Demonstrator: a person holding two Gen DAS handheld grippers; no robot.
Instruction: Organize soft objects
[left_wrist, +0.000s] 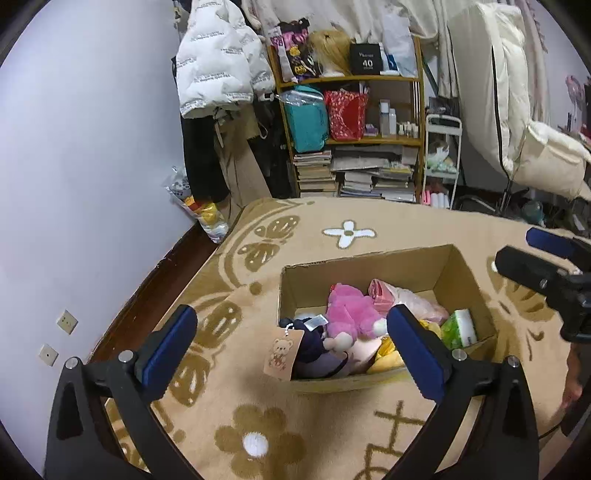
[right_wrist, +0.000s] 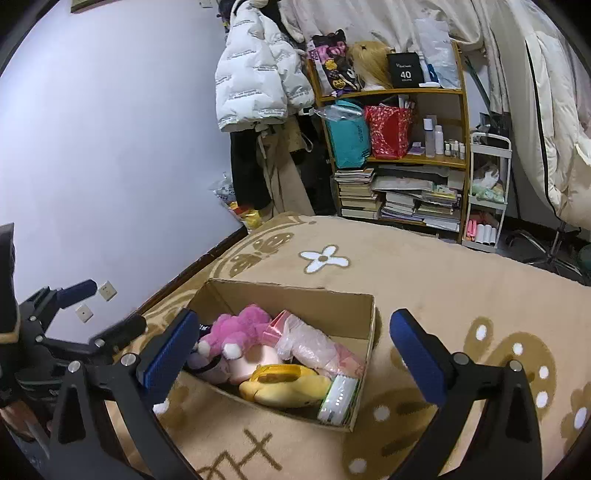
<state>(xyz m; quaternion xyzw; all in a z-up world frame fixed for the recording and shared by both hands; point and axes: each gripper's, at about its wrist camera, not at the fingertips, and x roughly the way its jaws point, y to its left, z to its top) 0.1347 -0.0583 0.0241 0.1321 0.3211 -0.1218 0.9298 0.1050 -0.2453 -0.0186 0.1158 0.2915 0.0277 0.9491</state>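
Note:
An open cardboard box (left_wrist: 458, 269) (right_wrist: 365, 314) sits on the tan patterned carpet. Inside lie a pink plush toy (left_wrist: 351, 310) (right_wrist: 240, 328), a dark plush with a bear tag (left_wrist: 282, 350), a yellow plush (right_wrist: 291, 386), a pink plastic-wrapped bundle (left_wrist: 406, 295) (right_wrist: 314, 343) and a green-white tissue pack (left_wrist: 460, 328) (right_wrist: 340, 400). My left gripper (left_wrist: 291, 339) is open and empty, above the box's near left side; it also shows in the right wrist view (right_wrist: 107, 306). My right gripper (right_wrist: 295, 339) is open and empty over the box; it also shows in the left wrist view (left_wrist: 517, 251).
The carpet (left_wrist: 258, 406) (right_wrist: 443, 280) borders a dark baseboard and white wall at left. Behind stand a cluttered wooden bookshelf (left_wrist: 351, 136) (right_wrist: 399, 155), a hanging white puffer jacket (left_wrist: 218, 62), a small white cart (left_wrist: 441, 162) and bedding at right.

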